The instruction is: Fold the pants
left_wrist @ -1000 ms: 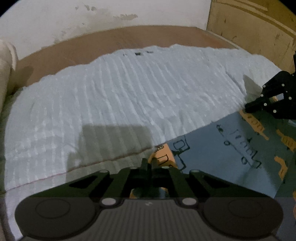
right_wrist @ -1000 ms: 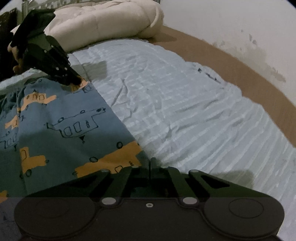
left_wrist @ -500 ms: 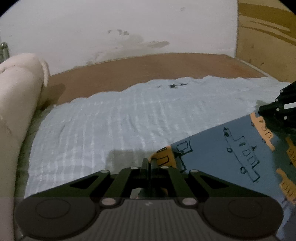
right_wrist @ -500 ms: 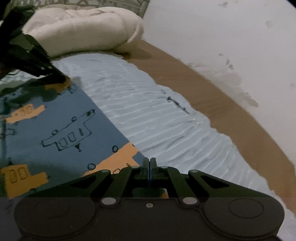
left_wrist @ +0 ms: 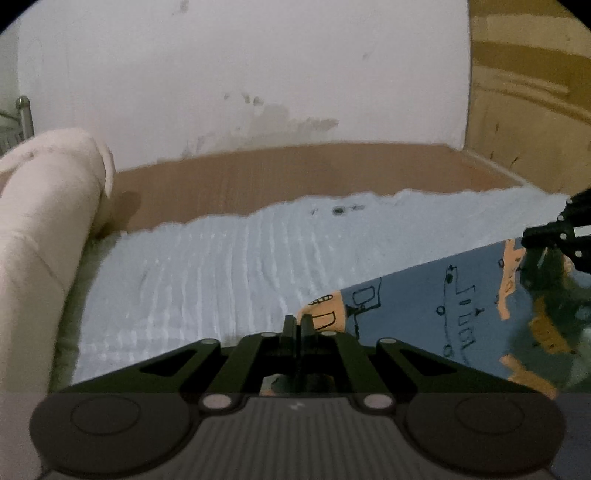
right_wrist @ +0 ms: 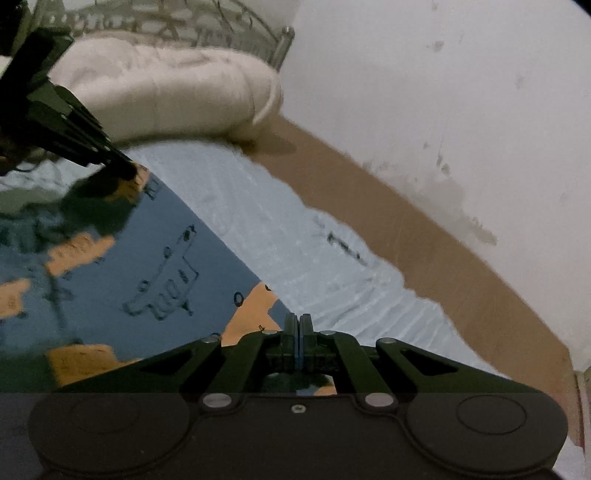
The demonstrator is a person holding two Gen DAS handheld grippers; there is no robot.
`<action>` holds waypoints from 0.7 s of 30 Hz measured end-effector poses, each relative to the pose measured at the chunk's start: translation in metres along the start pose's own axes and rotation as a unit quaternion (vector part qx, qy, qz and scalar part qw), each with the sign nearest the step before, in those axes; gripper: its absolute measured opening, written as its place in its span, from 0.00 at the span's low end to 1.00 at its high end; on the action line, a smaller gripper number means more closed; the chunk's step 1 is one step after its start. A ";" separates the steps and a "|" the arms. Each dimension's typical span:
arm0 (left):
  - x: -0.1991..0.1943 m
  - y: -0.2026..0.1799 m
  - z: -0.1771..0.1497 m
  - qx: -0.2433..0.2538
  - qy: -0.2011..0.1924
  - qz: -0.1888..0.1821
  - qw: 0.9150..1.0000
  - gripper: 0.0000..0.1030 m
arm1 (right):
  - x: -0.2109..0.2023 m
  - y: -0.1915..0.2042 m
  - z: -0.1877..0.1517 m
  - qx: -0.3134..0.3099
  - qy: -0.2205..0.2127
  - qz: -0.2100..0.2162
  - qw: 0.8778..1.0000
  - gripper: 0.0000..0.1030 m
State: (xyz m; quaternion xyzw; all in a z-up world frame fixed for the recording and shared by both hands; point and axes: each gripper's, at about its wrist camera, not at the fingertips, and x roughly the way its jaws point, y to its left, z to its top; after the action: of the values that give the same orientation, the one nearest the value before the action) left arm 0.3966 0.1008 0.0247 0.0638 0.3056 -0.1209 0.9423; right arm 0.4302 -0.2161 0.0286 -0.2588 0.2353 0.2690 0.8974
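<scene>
The pants (left_wrist: 436, 295) are blue with orange trucks and black line drawings. They hang stretched between my two grippers, lifted off the light blue bedspread (left_wrist: 221, 266). My left gripper (left_wrist: 297, 321) is shut on one corner of the pants' edge. In the right wrist view the pants (right_wrist: 129, 266) spread to the left, and my right gripper (right_wrist: 298, 321) is shut on the other corner, blue cloth showing between its pads. Each gripper also shows in the other's view: the right gripper (left_wrist: 532, 236) at the far right, the left gripper (right_wrist: 125, 170) at the upper left, both pinching the pants' top edge.
A cream rolled quilt (left_wrist: 44, 229) lies at the bed's left end, in front of a metal headboard (right_wrist: 184, 26). A brown mattress strip (left_wrist: 295, 173) runs along the stained white wall (left_wrist: 258, 74). A wooden panel (left_wrist: 528, 110) stands at the right.
Both grippers have risen and tilted upward with the pants' edge in them. More wall and quilt show now, and the cloth is off the bedspread.
</scene>
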 end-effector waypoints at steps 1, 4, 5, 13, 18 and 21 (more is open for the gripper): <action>-0.011 -0.001 0.001 -0.003 -0.008 -0.004 1.000 0.00 | -0.012 0.001 0.001 0.002 -0.008 -0.001 1.000 0.00; -0.045 -0.008 0.000 0.000 -0.030 -0.013 0.999 0.00 | -0.052 0.009 0.002 0.011 -0.026 -0.002 1.000 0.00; -0.059 -0.012 -0.002 0.006 -0.037 -0.017 0.999 0.00 | -0.065 0.012 0.001 0.015 -0.029 -0.001 0.999 0.00; -0.137 -0.046 -0.038 0.059 -0.056 -0.036 0.996 0.00 | -0.162 0.057 -0.017 0.030 -0.039 0.013 0.999 0.00; -0.170 -0.063 -0.072 0.080 -0.063 -0.046 0.994 0.00 | -0.206 0.091 -0.036 0.045 -0.039 0.019 0.998 0.00; -0.178 -0.075 -0.097 0.105 -0.060 -0.042 0.992 0.00 | -0.221 0.111 -0.050 0.050 -0.034 0.021 0.998 0.00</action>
State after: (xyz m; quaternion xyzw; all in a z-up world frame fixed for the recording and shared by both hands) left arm 0.1831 0.0811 0.0484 0.1423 0.2365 -0.1955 0.9411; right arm 0.1844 -0.2457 0.0780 -0.1994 0.2236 0.2841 0.9108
